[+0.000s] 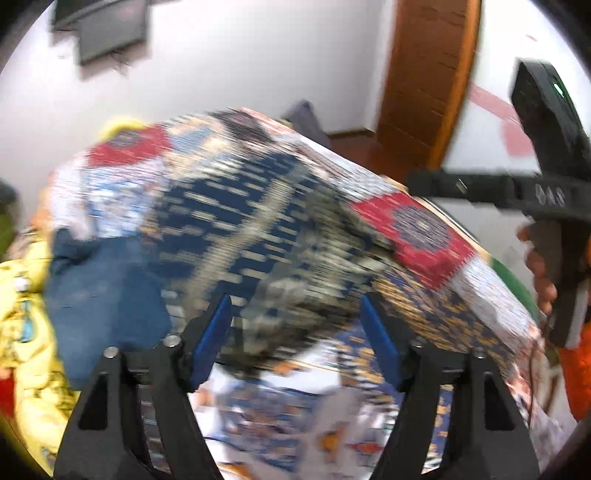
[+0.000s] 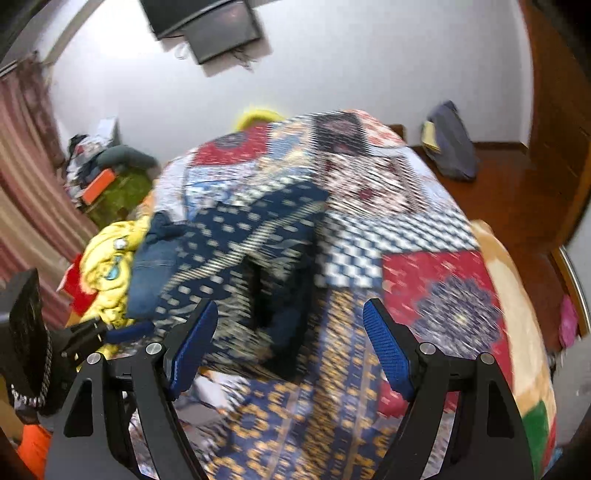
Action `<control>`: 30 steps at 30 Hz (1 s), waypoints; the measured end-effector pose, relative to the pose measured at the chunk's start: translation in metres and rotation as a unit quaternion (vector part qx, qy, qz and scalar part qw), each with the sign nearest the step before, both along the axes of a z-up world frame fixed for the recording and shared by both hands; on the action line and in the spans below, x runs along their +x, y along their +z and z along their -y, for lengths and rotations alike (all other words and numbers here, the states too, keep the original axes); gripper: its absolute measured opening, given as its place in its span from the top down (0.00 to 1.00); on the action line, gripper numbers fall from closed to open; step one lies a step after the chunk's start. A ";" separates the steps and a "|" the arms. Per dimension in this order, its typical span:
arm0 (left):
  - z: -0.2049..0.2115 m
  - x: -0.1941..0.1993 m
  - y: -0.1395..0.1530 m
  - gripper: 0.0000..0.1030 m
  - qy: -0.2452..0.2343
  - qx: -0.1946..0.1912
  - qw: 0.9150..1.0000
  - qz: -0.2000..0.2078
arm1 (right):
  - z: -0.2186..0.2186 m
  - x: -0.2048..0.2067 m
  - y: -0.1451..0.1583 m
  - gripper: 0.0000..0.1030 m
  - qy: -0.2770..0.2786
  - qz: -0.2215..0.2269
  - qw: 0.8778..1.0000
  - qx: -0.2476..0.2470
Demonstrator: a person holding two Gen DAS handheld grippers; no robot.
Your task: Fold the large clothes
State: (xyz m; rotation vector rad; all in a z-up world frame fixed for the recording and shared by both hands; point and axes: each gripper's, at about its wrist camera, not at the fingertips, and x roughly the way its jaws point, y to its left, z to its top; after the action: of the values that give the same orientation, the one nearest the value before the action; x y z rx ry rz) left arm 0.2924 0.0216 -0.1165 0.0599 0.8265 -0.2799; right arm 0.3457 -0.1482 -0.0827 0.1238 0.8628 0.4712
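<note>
Blue-padded fingers of the left hand-held gripper (image 1: 295,332) stand wide apart nearest the left wrist camera, clamping nothing; just beyond them lies the dark blue patterned garment (image 1: 236,229), blurred by motion, spread on the patchwork bedspread (image 1: 424,236); the right hand-held gripper (image 2: 290,339) likewise has its jaws spread open and empty, hovering over the near edge of the bed, with the same garment (image 2: 236,251) just past its left finger and an orange-and-blue panel of the bedspread (image 2: 436,280) beneath it; in the right wrist view the left hand-held gripper's blue tip shows at the near left, beside the yellow cloth; to the left of the garment a plain blue piece of clothing (image 1: 107,295) lies touching it, and further left a yellow printed cloth (image 2: 107,266) is bunched at the bed's edge; far left stand striped curtains (image 2: 26,192) and a cluttered green-covered surface (image 2: 122,192); on the far wall hangs a dark screen (image 2: 218,29); at the far right a grey-blue bag (image 2: 450,144) leans against the wall on the wooden floor (image 2: 517,192), near a wooden door (image 1: 428,74).
</note>
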 end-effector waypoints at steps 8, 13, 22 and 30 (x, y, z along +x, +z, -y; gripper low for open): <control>-0.057 0.063 -0.011 0.30 0.084 -0.021 0.996 -0.032 | -0.061 0.036 -0.034 0.24 0.031 -0.025 0.999 -0.005; -0.060 0.077 -0.043 0.28 0.091 -0.008 0.994 -0.056 | -0.057 0.052 -0.065 0.24 0.023 -0.058 0.997 -0.039; -0.067 0.024 -0.056 0.12 0.077 0.084 0.993 -0.029 | 0.018 0.036 -0.076 0.24 -0.015 -0.081 0.995 -0.062; -0.096 0.018 -0.041 0.12 0.127 0.105 0.986 -0.018 | 0.027 0.024 -0.039 0.24 -0.014 -0.047 0.998 -0.036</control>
State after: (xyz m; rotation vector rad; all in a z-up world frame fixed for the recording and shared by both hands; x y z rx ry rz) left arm 0.3105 0.1178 -0.1579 0.1453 0.8881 0.0470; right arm 0.3693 -0.1752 -0.1213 0.0922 0.9677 0.4093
